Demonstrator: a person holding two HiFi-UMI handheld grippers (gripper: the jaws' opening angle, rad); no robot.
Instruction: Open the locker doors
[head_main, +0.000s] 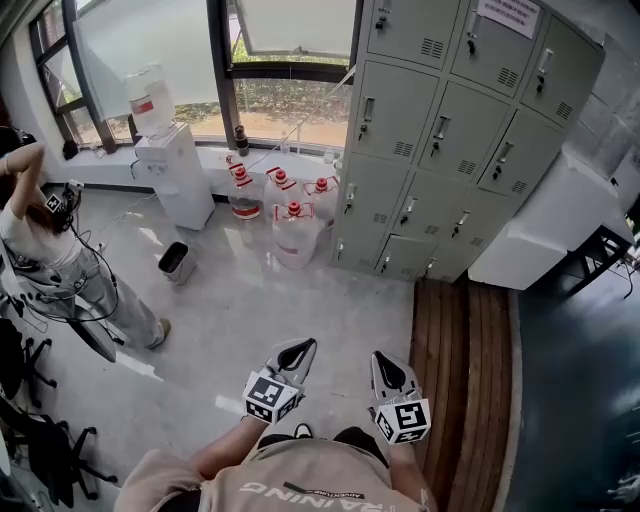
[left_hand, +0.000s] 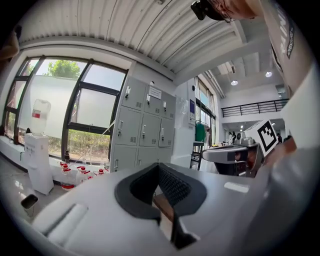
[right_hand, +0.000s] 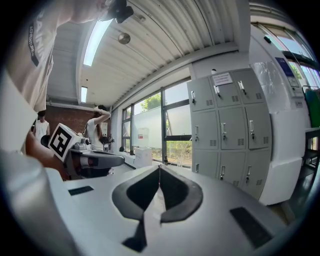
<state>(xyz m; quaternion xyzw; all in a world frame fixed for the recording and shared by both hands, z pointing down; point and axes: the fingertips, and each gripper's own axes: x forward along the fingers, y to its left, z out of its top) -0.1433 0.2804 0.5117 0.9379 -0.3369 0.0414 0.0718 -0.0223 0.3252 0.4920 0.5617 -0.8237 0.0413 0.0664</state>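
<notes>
While both tools are held low and close to the person's chest, the lockers (head_main: 450, 130) stand well apart from them across the room, against the far wall just right of the window (head_main: 150, 40). Every one of the doors (head_main: 395, 110) that shows is shut, each with a small handle along one edge. The left tool (head_main: 300, 347) has its jaws pressed together, their tips meeting and gripping nothing. The right tool (head_main: 383, 360) is pressed together the same way and is also empty. Both point roughly toward the lockers. A strip of wooden boards (head_main: 465, 370) runs along the floor from the foot of the lockers back toward the right tool. Left of the lockers, red-capped jugs (head_main: 295, 230) stand grouped on the floor under the window. Further left is a white dispenser (head_main: 170, 165) with a bottle on top, and a small bin (head_main: 175, 260) sits near its base. A second person (head_main: 60, 250) stands at the left edge, one arm raised to the head.
</notes>
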